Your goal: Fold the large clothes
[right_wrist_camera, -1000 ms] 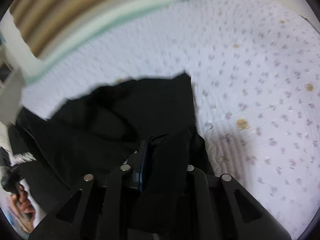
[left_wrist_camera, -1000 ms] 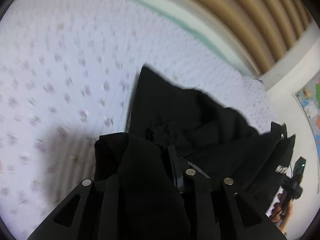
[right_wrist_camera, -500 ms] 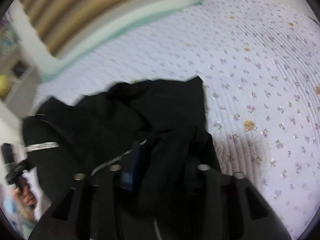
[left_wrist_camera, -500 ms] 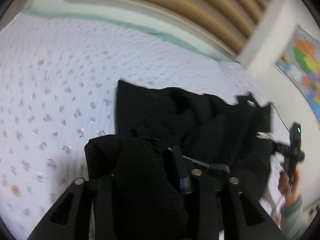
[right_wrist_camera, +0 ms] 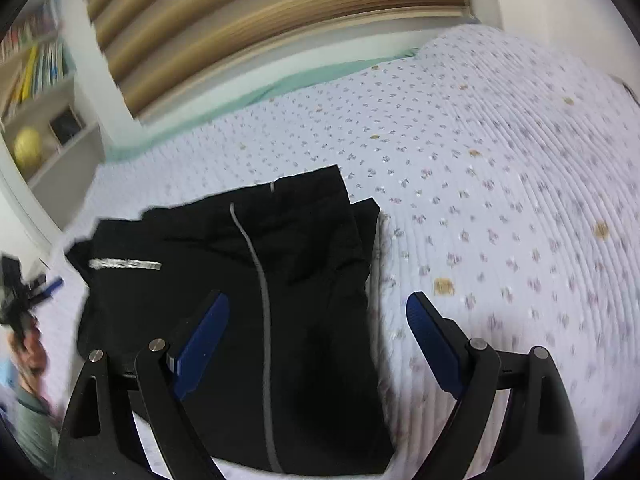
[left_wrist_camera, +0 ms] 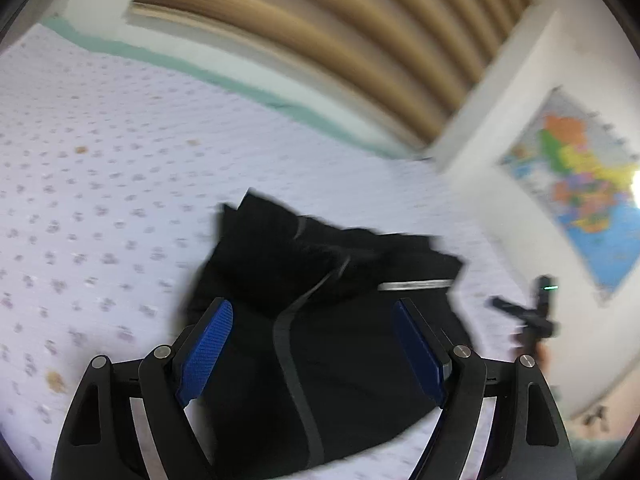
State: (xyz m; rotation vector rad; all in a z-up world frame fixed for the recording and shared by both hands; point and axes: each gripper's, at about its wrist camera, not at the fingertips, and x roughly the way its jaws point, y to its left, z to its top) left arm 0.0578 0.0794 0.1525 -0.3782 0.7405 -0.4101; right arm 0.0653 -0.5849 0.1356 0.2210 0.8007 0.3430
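Note:
A black garment (left_wrist_camera: 336, 320) with a grey stripe and a white logo strip lies folded on the bed; it also shows in the right wrist view (right_wrist_camera: 256, 292). My left gripper (left_wrist_camera: 312, 316) is open and empty, its blue pads (left_wrist_camera: 208, 340) spread above the garment. My right gripper (right_wrist_camera: 316, 312) is open and empty, its blue pads (right_wrist_camera: 434, 332) spread over the garment's right edge. In each view the other gripper shows small at the frame's side: the right one (left_wrist_camera: 536, 316), the left one (right_wrist_camera: 24, 284).
The bed has a white quilt with small flower print (right_wrist_camera: 500, 184) and a green sheet edge (left_wrist_camera: 224, 76). Wooden slats (left_wrist_camera: 340, 36) rise behind it. A map (left_wrist_camera: 580, 168) hangs on the wall. A bookshelf (right_wrist_camera: 36, 92) stands at the left.
Both grippers have let go of the black cloth and opened. The garment has dropped flat onto the bed, folded over. Both grippers have lifted and pulled back.

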